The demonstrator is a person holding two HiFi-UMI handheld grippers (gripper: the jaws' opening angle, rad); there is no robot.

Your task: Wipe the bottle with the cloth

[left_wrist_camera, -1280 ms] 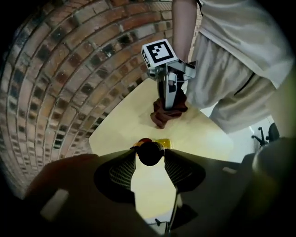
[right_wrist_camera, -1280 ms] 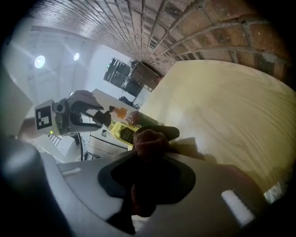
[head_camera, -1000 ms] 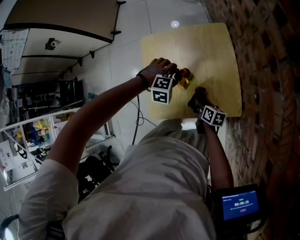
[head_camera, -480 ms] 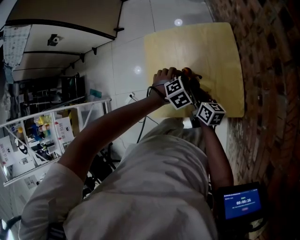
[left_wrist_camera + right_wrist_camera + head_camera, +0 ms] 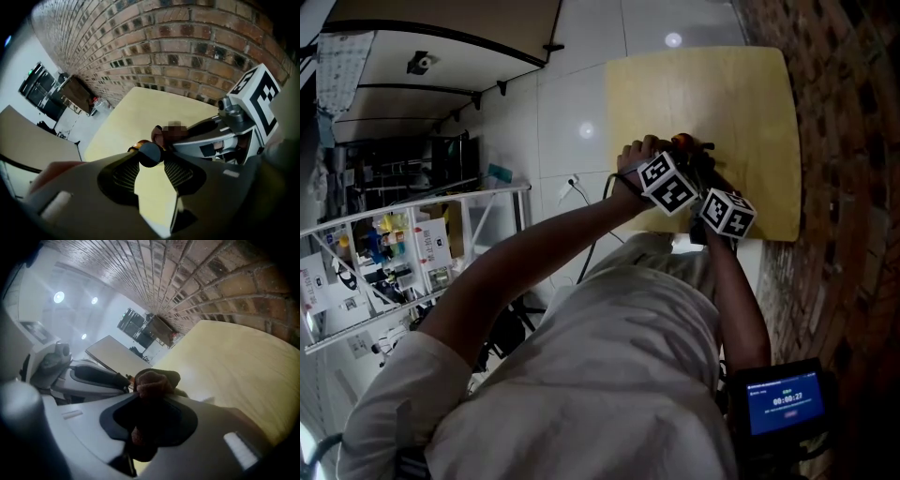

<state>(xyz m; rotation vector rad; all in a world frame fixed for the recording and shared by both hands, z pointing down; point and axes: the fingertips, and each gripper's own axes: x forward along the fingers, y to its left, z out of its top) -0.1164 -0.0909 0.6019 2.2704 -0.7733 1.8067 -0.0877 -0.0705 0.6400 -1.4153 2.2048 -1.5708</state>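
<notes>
left gripper (image 5: 150,158) points steeply down, its jaws pinched on the dark round cap (image 5: 150,153) of the bottle (image 5: 134,148). only a sliver of the bottle's orange body shows, just behind the cap. right gripper (image 5: 149,401) is clamped on the brown cloth (image 5: 152,380), which bunches out past its jaw tips right beside the bottle; whether it touches i cannot tell. both grippers meet over the near part of the pale wooden worktop (image 5: 712,94), with a brick wall (image 5: 187,56) beyond it. no view shows whether the bottle's base rests on the worktop.

judging from this, the wiping step itself is in hand: one gripper steadies the bottle and the other brings the cloth to it. the next move calls for pressing the cloth against the body and rubbing along or round it. the grip on the cap must stay firm, since a bottle held only by its top could swing or slip.

left gripper view shows the cap grip plainly, which the head view hides under the marker cubes (image 5: 666,183). right gripper view shows how much cloth is held, but almost nothing of the bottle. head view alone shows that the work sits near the person's edge of the worktop.
</notes>
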